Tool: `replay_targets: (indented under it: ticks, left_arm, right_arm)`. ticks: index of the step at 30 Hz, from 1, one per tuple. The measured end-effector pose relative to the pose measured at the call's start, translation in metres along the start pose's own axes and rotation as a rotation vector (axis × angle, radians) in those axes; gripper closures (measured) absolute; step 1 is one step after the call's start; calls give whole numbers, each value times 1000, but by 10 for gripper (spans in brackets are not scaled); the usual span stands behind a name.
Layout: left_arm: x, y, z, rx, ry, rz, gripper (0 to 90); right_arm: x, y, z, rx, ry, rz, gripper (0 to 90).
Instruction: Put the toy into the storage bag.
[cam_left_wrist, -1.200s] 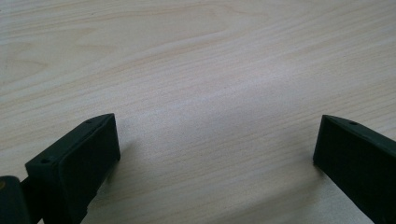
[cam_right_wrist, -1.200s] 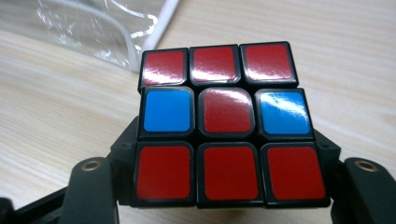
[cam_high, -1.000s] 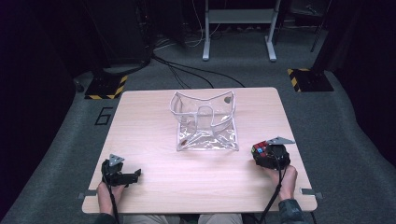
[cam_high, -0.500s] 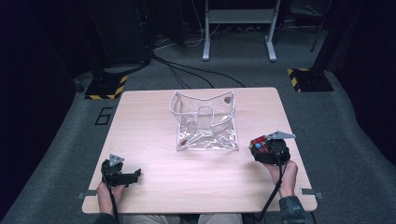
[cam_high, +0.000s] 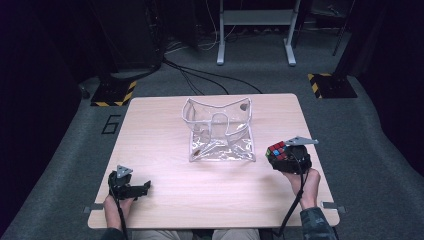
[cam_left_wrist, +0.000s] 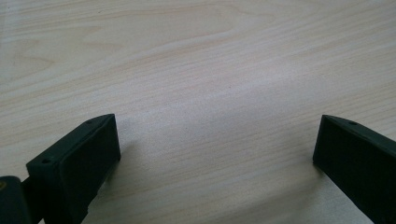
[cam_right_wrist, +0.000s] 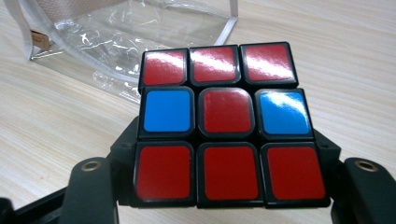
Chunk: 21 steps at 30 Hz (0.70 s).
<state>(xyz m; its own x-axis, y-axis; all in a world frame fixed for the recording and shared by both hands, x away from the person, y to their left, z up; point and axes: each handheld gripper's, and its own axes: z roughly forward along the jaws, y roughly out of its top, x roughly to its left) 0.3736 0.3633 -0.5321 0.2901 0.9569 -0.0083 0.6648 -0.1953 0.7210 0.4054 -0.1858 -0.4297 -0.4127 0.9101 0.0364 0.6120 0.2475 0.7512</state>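
Red and blue stickers face my right-hand camera: the puzzle cube (cam_right_wrist: 227, 126) sits pinched between the jaws of my right tongs (cam_high: 286, 158), one jaw against each of its sides, and from above I see it carried clear of the wooden table (cam_high: 210, 200) near the right edge. The face turned to me shows red along its top and bottom rows, with blue on either side of a red centre.

Just ahead of these tongs and off to their left lies a clear plastic pouch (cam_high: 219, 130) with white trim, its mouth standing open and its walls slumped. In the right gripper view its nearest corner (cam_right_wrist: 140, 42) lies just beyond the cube, close but apart from it. A small tan tag is on the pouch's edge at the far left of that view. Bare tabletop lies between the cube and the pouch, with nothing across the way.

My left tongs (cam_high: 127, 186) rest low over the table near its front left corner, well apart from the pouch and the cube. Their jaws are spread wide, with plain wood grain between them in the left gripper view and nothing in their grasp.

Beyond the table's far edge I see grey carpet, cables and a metal stand's feet.
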Motion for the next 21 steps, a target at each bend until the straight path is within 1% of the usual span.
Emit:
replay_targets:
  ticks: [2,3,5,8,9,10,15,21]
  left_arm:
    - [0,0,0,0,0,0,5]
    - [0,0,0,0,0,0,5]
    - [0,0,0,0,0,0,5]
    - [0,0,0,0,0,0,5]
    - [0,0,0,0,0,0,5]
    - [0,0,0,0,0,0,5]
    - [0,0,0,1,2,-1,5]
    - [0,0,0,1,3,-1,5]
  right_arm:
    - [0,2,-1,-2,0,-5,335]
    - [1,4,-1,-2,0,0,335]
    - [0,5,-2,1,7,-14,335]
    - [2,9,-3,-5,7,-9,335]
    - [2,10,-4,-4,10,-20,335]
    - [3,11,-4,-6,12,-16,335]
    - [3,17,-7,-10,19,-29,335]
    - [6,24,-10,-20,21,-34,335]
